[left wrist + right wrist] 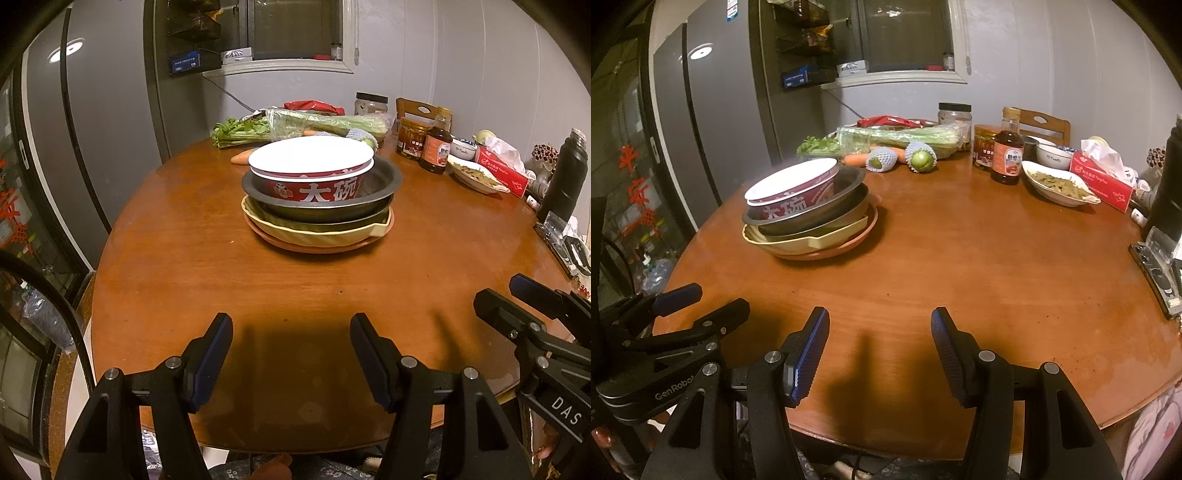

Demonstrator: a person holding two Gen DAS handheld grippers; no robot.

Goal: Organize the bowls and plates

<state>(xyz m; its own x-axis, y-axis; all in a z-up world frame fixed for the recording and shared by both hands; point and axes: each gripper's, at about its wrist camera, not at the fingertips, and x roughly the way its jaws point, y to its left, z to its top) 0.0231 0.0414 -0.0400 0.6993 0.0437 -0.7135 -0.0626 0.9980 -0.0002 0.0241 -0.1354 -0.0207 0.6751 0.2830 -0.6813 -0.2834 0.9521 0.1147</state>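
- The stack of dishes (319, 199) sits on the round wooden table (295, 295), toward twelve o'clock of the left gripper (291, 354) and toward ten o'clock of the right gripper (880, 350).
- At the bottom lies a flat terracotta plate (314, 246); on it rests a cream ribbed dish (314, 230) with a small side handle.
- Above that nest two dark metal pans (332, 206).
- On top sits a red bowl (314, 184) with large white characters on its side and a white inside; from the right wrist view it leans.
- Both grippers hover over the near table edge, jaws apart, gripping nothing.
- Celery (897, 136) and a sauce bottle (1007, 155) stand well behind the stack.
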